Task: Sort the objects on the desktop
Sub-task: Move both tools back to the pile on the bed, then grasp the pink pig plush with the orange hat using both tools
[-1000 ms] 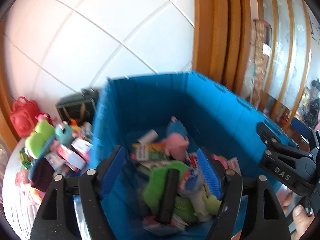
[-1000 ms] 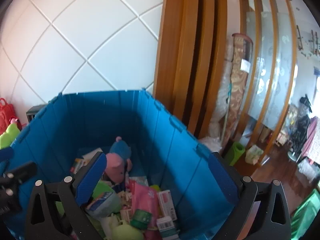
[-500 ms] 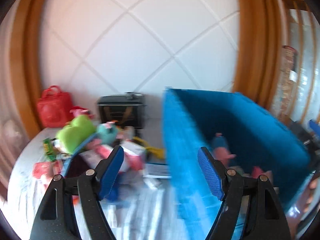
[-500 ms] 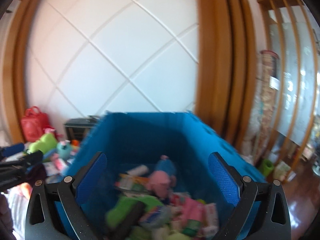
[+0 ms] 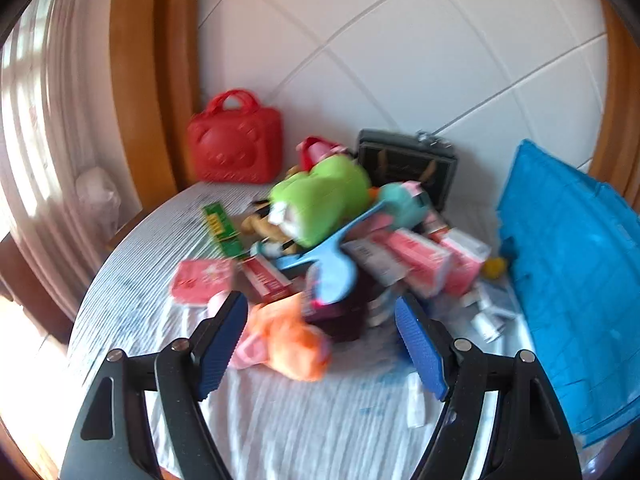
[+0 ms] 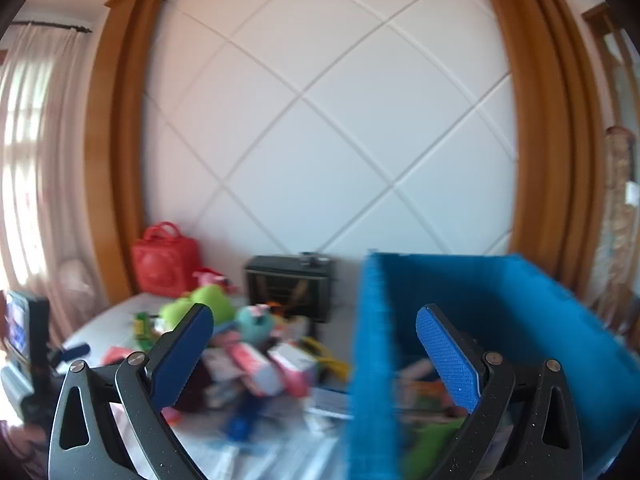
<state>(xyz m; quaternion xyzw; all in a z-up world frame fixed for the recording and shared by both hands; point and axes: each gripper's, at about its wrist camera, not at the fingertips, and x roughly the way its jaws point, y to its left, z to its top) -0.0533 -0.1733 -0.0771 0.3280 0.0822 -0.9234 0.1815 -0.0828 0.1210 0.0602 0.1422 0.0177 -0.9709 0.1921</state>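
Now both the left tongs (image 5: 318, 346) and right tongs (image 6: 314, 354) gape wide and empty, the left over an orange plush toy (image 5: 290, 342) on the tabletop (image 5: 132, 280), probably light and squashy, best pinched across its middle.

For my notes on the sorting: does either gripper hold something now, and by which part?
Nothing is held. The left gripper and the right gripper both have open, empty jaws.

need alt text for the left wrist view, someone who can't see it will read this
The open, empty left gripper points down at a blurred pile of toys and boxes on a white-clothed table, nearest an orange soft toy. A green plush tops the pile, a red bag stands behind it, and a blue bin is at the right.
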